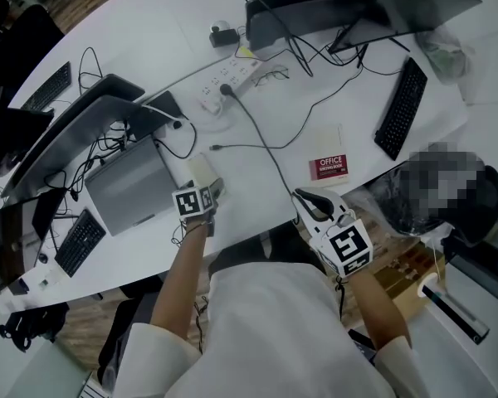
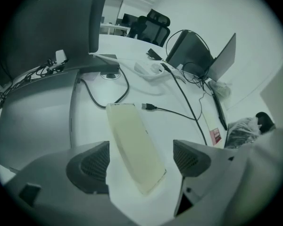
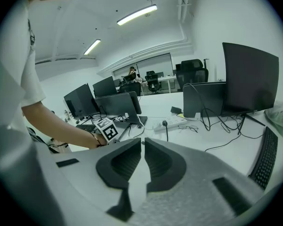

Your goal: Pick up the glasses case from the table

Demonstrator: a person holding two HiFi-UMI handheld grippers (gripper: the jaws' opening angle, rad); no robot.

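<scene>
The glasses case (image 1: 201, 169) is a pale cream, flat oblong lying on the white table (image 1: 257, 197), just right of a grey laptop. In the left gripper view the case (image 2: 134, 142) runs away from me, with its near end between the jaws. My left gripper (image 1: 206, 191) (image 2: 141, 160) is open, both pads standing clear of the case's sides. My right gripper (image 1: 309, 199) (image 3: 143, 147) is shut on nothing and hovers over the table's near edge, to the right of the case.
A closed grey laptop (image 1: 133, 185) lies left of the case. A USB cable end (image 2: 148, 107) rests just beyond it. Further off are a power strip (image 1: 228, 77), spectacles (image 1: 270, 75), a red booklet (image 1: 329, 167), a keyboard (image 1: 401, 106) and monitors.
</scene>
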